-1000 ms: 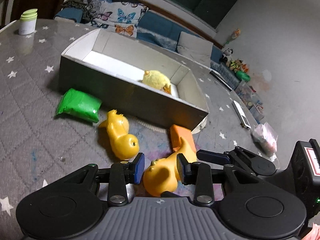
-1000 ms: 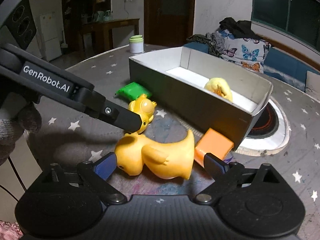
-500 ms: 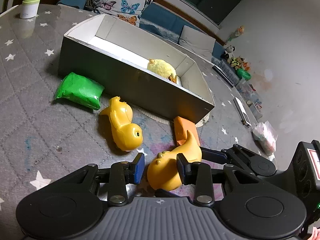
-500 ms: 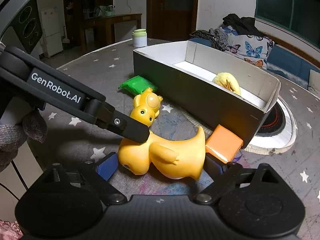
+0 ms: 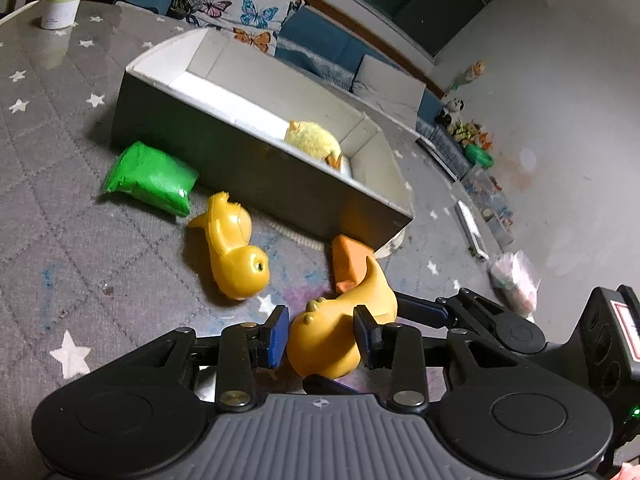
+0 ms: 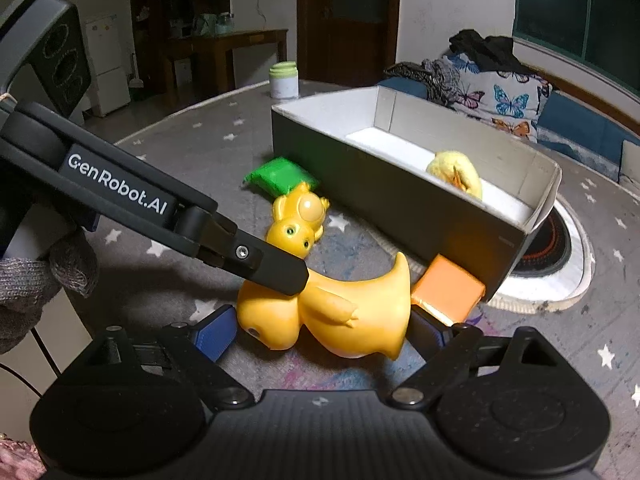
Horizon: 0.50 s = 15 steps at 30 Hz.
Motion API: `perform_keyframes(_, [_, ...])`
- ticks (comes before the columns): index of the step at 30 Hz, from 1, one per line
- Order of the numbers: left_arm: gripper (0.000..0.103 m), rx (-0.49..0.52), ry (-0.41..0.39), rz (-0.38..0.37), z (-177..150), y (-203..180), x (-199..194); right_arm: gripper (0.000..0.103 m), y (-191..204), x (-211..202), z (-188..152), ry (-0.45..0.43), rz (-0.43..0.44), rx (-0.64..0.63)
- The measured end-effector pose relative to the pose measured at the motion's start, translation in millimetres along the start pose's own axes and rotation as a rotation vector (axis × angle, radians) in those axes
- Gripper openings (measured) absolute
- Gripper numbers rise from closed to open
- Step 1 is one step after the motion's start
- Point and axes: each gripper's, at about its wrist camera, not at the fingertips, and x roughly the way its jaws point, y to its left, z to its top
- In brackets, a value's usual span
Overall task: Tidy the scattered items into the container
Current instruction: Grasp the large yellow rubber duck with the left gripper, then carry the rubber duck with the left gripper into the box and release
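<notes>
A yellow rubber duck (image 5: 332,336) (image 6: 352,320) has its head pinched between the blue pads of my left gripper (image 5: 322,334), which is shut on it; its tail points up. In the right wrist view one left finger (image 6: 276,272) presses on the duck's head. My right gripper (image 6: 322,332) stands open, one pad at each end of the duck. Its finger (image 5: 420,312) shows behind the duck in the left wrist view. The grey box (image 5: 256,184) (image 6: 400,208) holds a plush chick (image 5: 314,144) (image 6: 454,172).
A second yellow duck (image 5: 236,260) (image 6: 298,220), a green packet (image 5: 150,178) (image 6: 280,174) and an orange block (image 5: 348,256) (image 6: 448,292) lie on the star-patterned cloth before the box. A white jar (image 6: 284,80) stands far back. A gloved hand (image 6: 40,280) holds the left gripper.
My left gripper has risen a little with the duck in it, and the duck's tail has tipped upward. The right gripper has kept the same opening around it.
</notes>
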Motion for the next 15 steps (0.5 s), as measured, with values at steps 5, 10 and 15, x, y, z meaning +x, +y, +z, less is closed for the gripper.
perform_keyframes(5, [0.038, 0.006, -0.038, -0.004, 9.0, -8.4, -7.7, 0.091, -3.2, -8.8, 9.7, -0.028, 0.003, -0.009])
perform_keyframes(10, [0.038, 0.011, -0.066, -0.006, 23.6, -15.8, -9.3, 0.091, -9.7, -13.4, 24.4, -0.053, -0.004, -0.031])
perform_keyframes(15, [0.038, 0.027, -0.111, -0.002, 47.8, -21.1, -9.8, 0.091, -23.6, -4.6, 49.1, -0.067, 0.001, -0.053])
